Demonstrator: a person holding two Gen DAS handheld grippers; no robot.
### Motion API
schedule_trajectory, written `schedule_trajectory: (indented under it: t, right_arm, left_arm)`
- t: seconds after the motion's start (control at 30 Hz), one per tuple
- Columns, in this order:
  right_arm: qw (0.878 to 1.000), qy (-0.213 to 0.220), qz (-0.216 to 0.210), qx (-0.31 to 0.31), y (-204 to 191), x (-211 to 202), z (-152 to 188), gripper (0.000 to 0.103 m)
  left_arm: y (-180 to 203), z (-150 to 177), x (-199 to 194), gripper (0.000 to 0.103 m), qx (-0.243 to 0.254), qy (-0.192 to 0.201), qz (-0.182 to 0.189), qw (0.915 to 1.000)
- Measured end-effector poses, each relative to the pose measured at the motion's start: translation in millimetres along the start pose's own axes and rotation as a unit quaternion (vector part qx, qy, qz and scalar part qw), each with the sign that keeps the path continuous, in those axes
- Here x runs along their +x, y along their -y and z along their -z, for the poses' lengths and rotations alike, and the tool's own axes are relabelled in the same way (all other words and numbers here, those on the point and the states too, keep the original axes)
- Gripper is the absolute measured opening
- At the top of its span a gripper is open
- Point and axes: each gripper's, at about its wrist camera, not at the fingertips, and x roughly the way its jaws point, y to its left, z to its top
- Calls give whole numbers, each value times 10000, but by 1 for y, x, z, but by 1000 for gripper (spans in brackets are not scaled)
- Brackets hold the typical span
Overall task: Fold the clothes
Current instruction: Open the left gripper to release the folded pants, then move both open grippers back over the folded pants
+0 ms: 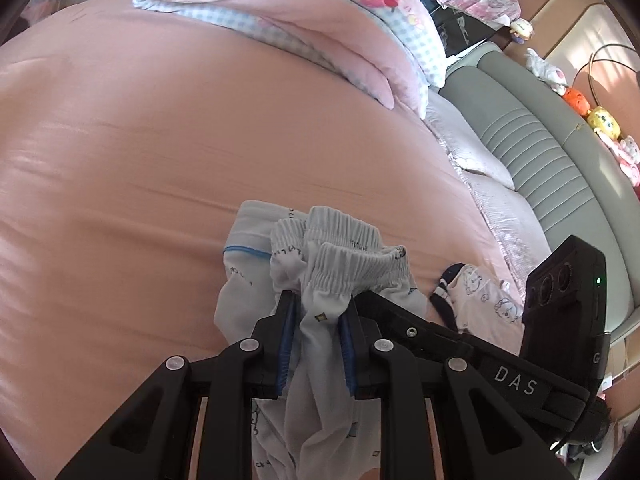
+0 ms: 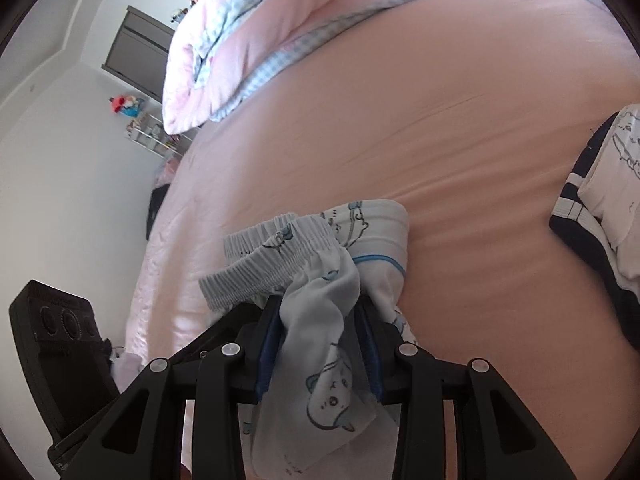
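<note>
White child's trousers [image 1: 344, 264] with a gathered elastic waistband, cartoon print and a blue stripe are bunched up on the pink bed sheet [image 1: 160, 140]. My left gripper [image 1: 320, 304] is shut on the fabric just below the waistband. The right gripper's black body [image 1: 516, 380] comes in from the right and reaches the same waistband. In the right wrist view, my right gripper [image 2: 318, 308] is shut on the trousers [image 2: 320, 320], whose cloth hangs down between its blue pads [image 2: 268, 340]. The left gripper's camera housing [image 2: 52, 340] shows at the lower left.
A second white printed garment with a navy cuff [image 1: 476, 300] [image 2: 596, 204] lies to the right. A pink and blue-check quilt [image 1: 304, 24] [image 2: 240, 40] is heaped at the far end. Pale pillows [image 1: 480, 156], a grey headboard [image 1: 540, 152] and plush toys [image 1: 600, 120] line the right.
</note>
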Motion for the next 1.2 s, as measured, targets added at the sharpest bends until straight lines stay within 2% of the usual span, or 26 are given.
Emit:
schedule_trajectory:
  t: [0.03, 0.27, 0.33, 0.4, 0.43, 0.47, 0.53, 0.63, 0.7, 0.8, 0.97, 1.13, 1.2]
  right_arm:
    - [9999, -43, 116, -47, -1, 2, -1, 38]
    - [10000, -6, 80, -21, 1, -6, -2, 40]
    - [9998, 60, 144, -86, -2, -11, -1, 44]
    - [9994, 150, 279, -154, -3, -18, 0, 56]
    - [9992, 189, 326, -154, -4, -20, 0, 60]
    - [9995, 231, 187, -106, -2, -25, 1, 67]
    - [9994, 315, -119, -4, 2, -35, 4, 71]
    - [9967, 354, -699, 227, 10, -52, 7, 73]
    - [9958, 366, -780, 302, 14, -62, 9, 74]
    - [9971, 430, -578, 239, 14, -75, 16, 74]
    - [9990, 389, -212, 95, 13, -84, 25, 74]
    - [9946, 252, 783, -635, 3, -86, 41, 74]
    - [9918, 172, 922, -867, 1, -84, 47, 74]
  left_arm:
    - [1, -1, 0, 20, 59, -12, -75, 10000]
    - [13, -7, -10, 22, 284, -87, -398, 9988]
    - [17, -9, -14, 23, 393, -121, -554, 9976]
    - [18, -8, -21, 28, 447, -117, -674, 9967]
    - [17, -7, -27, 37, 397, -60, -690, 9968]
    - [15, -5, -34, 48, 328, 22, -689, 9971]
    - [11, -2, -48, 57, 189, 187, -686, 9973]
    - [7, 2, -67, 60, 8, 382, -598, 9975]
    - [5, 4, -76, 60, -2, 453, -667, 9967]
    - [4, 11, -83, 61, 19, 456, -706, 9965]
    - [-1, 28, -82, 61, -53, 231, -657, 9976]
    - [-7, 49, -75, 61, 16, -17, -831, 9965]
    - [-10, 59, -72, 61, 63, -140, -879, 9960]
